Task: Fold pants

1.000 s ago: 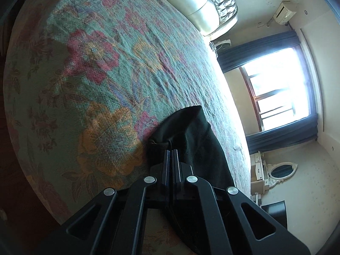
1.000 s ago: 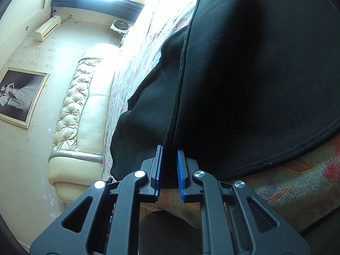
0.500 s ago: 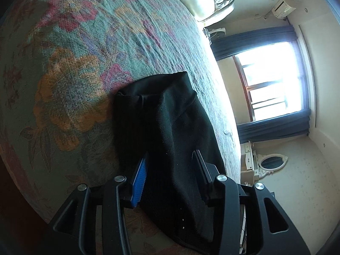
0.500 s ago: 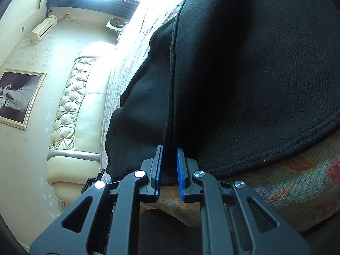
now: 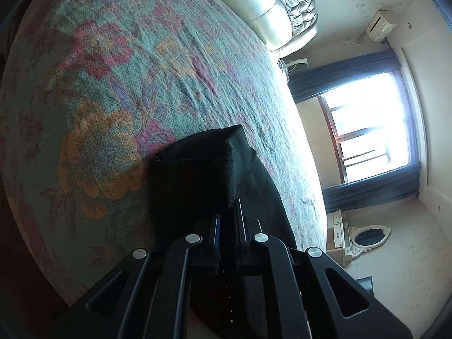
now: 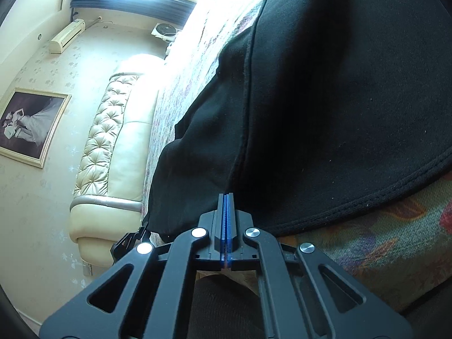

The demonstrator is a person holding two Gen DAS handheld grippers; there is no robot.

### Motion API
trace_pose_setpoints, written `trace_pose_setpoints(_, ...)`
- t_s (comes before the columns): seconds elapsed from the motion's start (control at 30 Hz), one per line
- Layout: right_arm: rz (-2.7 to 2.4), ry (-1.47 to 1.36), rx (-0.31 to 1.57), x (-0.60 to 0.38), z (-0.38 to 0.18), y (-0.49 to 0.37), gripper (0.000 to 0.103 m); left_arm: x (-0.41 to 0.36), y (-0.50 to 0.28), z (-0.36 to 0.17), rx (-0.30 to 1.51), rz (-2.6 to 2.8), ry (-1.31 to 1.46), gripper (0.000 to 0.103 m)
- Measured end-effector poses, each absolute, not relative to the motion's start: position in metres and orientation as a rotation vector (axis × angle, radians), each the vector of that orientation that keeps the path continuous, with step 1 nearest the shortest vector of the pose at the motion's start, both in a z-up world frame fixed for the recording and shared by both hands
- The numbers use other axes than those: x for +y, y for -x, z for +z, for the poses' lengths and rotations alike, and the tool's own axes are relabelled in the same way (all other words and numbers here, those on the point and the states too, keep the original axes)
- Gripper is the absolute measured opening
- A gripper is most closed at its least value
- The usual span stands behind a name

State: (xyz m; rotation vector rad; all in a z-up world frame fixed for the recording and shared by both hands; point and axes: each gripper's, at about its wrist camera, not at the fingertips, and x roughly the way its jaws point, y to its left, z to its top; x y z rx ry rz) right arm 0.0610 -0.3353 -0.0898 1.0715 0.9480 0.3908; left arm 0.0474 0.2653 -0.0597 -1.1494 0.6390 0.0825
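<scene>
The left gripper (image 5: 227, 214) has its jaws nearly together, pinching a raised fold of the black knit pants (image 5: 197, 178). The right gripper (image 6: 226, 200) is pressed fully closed at the pants' (image 6: 325, 107) hemmed edge; whether cloth sits between its blue pads is unclear. Beyond both, the pants lie on a floral woven bedspread (image 5: 113, 84), with a cream tufted headboard (image 6: 107, 135) farther off.

No readable text, label or number anywhere
</scene>
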Motion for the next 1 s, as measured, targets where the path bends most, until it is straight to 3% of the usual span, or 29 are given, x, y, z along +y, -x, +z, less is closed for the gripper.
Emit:
trace_pose_setpoints(0.2,0.418,-1.041,1.003,-0.330,-0.096,-0.056,0.001,0.272,-0.040,-0.072,0.675,0.102,1.151,0.007)
trace_pose_setpoints(0.27,0.402,-1.104,0.998,-0.331,-0.103,-0.056,0.012,0.273,-0.040,-0.081,0.685,0.106,1.197,0.007)
trace_pose_setpoints(0.3,0.404,-1.110,1.000,-0.329,-0.105,-0.058,0.031,0.274,-0.039,-0.084,0.687,0.107,1.212,0.007)
trace_pose_setpoints(0.33,0.398,-1.103,0.995,-0.328,-0.104,-0.060,0.042,0.274,-0.039,-0.084,0.689,0.107,1.213,0.007)
trace_pose_setpoints(0.53,0.369,-1.117,0.998,-0.316,-0.104,-0.078,0.057,0.273,-0.039,-0.075,0.685,0.092,1.187,0.007)
trace_pose_setpoints(0.63,0.332,-1.108,0.989,-0.313,-0.103,-0.081,0.053,0.277,-0.046,-0.077,0.689,0.090,1.191,0.007)
trace_pose_setpoints(0.67,0.325,-1.098,0.988,-0.313,-0.104,-0.081,0.044,0.277,-0.047,-0.077,0.691,0.091,1.191,0.007)
trace_pose_setpoints(0.7,0.336,-1.093,0.990,-0.313,-0.106,-0.082,0.011,0.277,-0.047,-0.077,0.691,0.090,1.189,0.007)
trace_pose_setpoints(0.73,0.348,-1.103,0.994,-0.314,-0.109,-0.082,0.008,0.277,-0.047,-0.077,0.691,0.089,1.186,0.007)
trace_pose_setpoints(1.0,0.429,-1.038,0.939,-0.311,-0.076,-0.057,0.007,0.278,-0.040,-0.064,0.670,0.066,1.150,0.007)
